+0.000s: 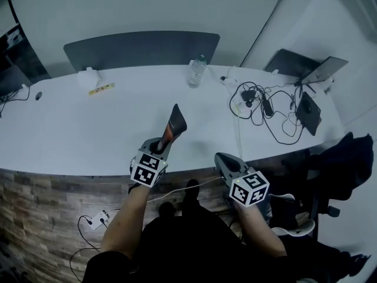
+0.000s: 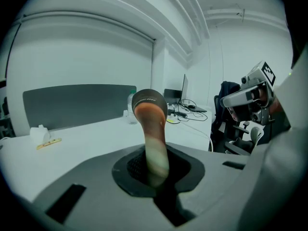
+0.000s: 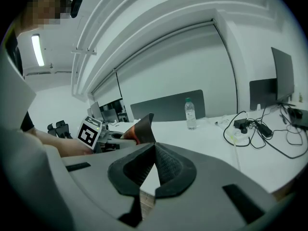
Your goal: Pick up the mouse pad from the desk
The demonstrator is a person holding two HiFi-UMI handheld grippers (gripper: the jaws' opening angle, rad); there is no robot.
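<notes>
Left gripper (image 1: 160,147) pinches one edge of the floppy mouse pad (image 1: 175,122), right gripper (image 1: 224,160) closed on nothing — a quick swing could slip the pad back onto the desk (image 1: 112,128).

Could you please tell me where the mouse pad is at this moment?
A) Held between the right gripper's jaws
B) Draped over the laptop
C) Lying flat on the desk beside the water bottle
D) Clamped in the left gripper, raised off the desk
D: the mouse pad sticks up from between the jaws of the left gripper, clear of the desk, while the right gripper is shut with nothing in it.
</notes>
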